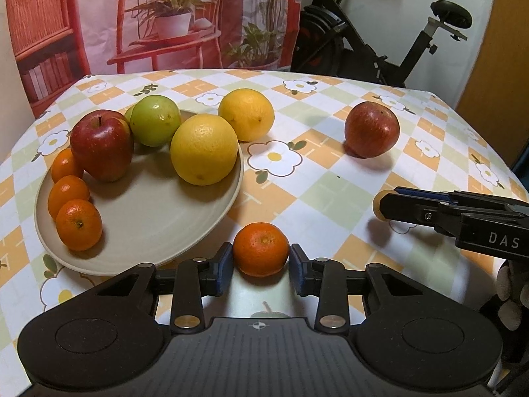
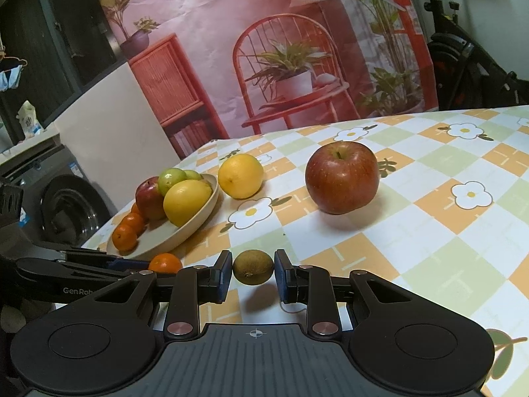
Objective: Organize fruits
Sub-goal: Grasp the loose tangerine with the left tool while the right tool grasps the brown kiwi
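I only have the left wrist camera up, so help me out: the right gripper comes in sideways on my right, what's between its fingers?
Observer: The right gripper has a brown kiwi between its pads, and the kiwi's shadow falls on the cloth below.
Operator: That lone red apple, is its stem up?
Observer: Yes, the red apple sits with its stem showing in the dimple on top.
Operator: Anything off the table beyond the plate?
Observer: A front-loading washing machine stands past the table edge on the plate's side.
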Motion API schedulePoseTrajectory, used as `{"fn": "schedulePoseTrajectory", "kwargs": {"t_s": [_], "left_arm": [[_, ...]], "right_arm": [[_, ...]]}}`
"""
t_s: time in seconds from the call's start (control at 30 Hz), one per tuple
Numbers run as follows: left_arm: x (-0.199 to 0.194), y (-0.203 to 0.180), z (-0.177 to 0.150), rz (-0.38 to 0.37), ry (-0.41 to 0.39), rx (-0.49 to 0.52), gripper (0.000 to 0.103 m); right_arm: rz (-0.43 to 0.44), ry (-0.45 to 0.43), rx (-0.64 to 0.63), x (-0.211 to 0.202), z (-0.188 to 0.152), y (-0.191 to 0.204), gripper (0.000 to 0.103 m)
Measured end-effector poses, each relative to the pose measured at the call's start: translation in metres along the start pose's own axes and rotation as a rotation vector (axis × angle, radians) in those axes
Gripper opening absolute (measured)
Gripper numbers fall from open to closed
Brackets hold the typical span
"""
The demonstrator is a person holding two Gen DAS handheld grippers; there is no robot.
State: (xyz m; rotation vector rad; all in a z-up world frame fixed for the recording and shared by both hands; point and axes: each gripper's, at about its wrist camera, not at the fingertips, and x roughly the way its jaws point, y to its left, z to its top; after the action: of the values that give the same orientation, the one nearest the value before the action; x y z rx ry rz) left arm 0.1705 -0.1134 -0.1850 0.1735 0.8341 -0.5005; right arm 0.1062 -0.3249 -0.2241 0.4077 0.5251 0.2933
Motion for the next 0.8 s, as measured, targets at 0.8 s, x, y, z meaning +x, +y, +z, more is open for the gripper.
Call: {"fn": "schedulePoseTrajectory", "kwargs": {"t_s": [0.8], "left_arm": [[-0.0086, 0.0031, -0.0053, 0.009, -0.030, -0.027, 0.038]], "right_arm": [[0.009, 0.008, 0.002, 0.0017, -0.0015, -0.0009, 0.025]]}}
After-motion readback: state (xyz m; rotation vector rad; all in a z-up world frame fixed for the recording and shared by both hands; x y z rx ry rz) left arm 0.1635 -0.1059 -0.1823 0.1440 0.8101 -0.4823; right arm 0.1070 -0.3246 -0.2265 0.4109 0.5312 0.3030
